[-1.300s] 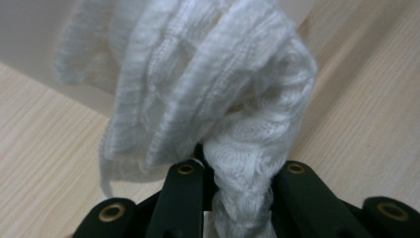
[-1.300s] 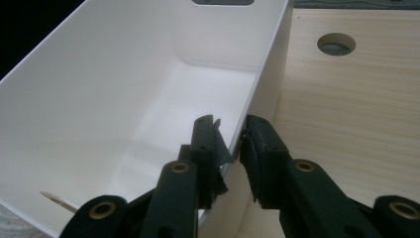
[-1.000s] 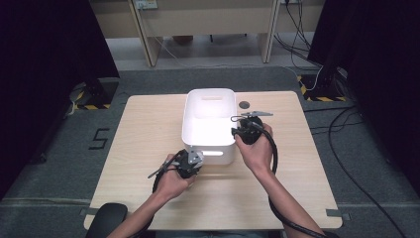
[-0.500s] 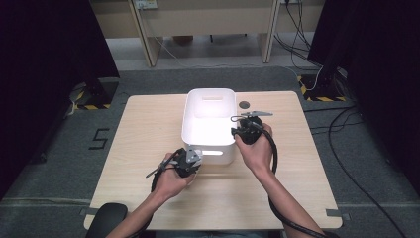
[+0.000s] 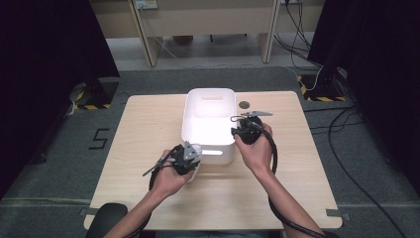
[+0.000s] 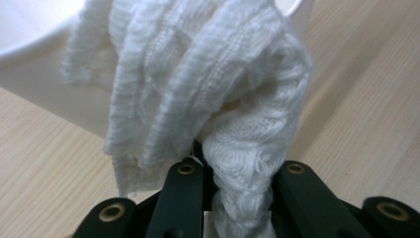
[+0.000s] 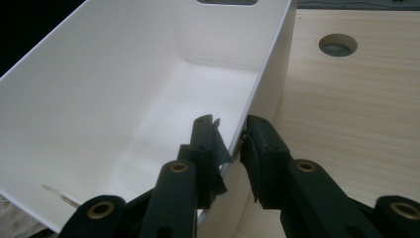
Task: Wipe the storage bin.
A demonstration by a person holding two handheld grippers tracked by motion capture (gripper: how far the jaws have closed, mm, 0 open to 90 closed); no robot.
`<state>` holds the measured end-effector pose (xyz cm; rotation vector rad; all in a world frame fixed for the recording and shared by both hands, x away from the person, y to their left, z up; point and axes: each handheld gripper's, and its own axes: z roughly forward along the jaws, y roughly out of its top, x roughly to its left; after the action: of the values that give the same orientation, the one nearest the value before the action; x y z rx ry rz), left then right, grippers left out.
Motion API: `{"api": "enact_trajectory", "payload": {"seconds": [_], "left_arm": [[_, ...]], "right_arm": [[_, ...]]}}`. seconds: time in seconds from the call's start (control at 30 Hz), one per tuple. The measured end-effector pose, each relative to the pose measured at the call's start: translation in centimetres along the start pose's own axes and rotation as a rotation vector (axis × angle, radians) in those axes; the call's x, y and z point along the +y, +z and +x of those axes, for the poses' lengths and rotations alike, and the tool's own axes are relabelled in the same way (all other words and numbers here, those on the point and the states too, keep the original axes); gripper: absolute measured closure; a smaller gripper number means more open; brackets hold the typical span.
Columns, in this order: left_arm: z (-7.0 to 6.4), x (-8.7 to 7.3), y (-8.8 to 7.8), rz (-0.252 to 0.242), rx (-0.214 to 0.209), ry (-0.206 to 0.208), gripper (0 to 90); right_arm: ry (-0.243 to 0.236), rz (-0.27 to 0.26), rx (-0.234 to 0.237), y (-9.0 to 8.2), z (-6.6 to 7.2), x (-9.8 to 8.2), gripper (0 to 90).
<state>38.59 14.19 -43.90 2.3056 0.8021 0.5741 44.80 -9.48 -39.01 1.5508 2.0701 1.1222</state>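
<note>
A white plastic bin (image 5: 184, 124) stands in the middle of the wooden table (image 5: 148, 129). My left gripper (image 5: 192, 161) is at the bin's near left corner, shut on a white knitted cloth (image 6: 198, 74) that bunches up between its jaws (image 6: 237, 168) and hangs in front of the bin's wall (image 6: 29, 74). My right gripper (image 5: 238, 130) is at the bin's right side. In the right gripper view its jaws (image 7: 233, 131) straddle the bin's right wall (image 7: 270, 74), one inside and one outside, closed on the rim. The bin's inside (image 7: 99, 99) looks bare.
A round hole (image 5: 244, 105) is cut in the tabletop just right of the bin's far end. Bare wood lies left and right of the bin and along the near edge. Cables trail from both grippers, and dark curtains flank the table.
</note>
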Motion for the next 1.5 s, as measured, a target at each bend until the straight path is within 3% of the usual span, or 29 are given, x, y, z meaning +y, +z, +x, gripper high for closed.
{"api": "enact_trajectory", "payload": {"seconds": [0.47,0.93,1.5], "left_arm": [[-0.1,0.9,-0.7,-0.007,0.006,0.017,79.1],[-0.8,1.8,-0.4,-0.011,-0.006,0.034,79.1],[-1.3,1.4,0.8,0.015,-0.011,0.04,79.0]], "right_arm": [[0.0,-0.001,-0.001,0.0,0.0,0.0,74.9],[-0.001,0.0,0.001,0.0,0.0,0.0,74.6],[-0.003,-0.001,0.006,0.0,0.1,0.0,74.2]]}}
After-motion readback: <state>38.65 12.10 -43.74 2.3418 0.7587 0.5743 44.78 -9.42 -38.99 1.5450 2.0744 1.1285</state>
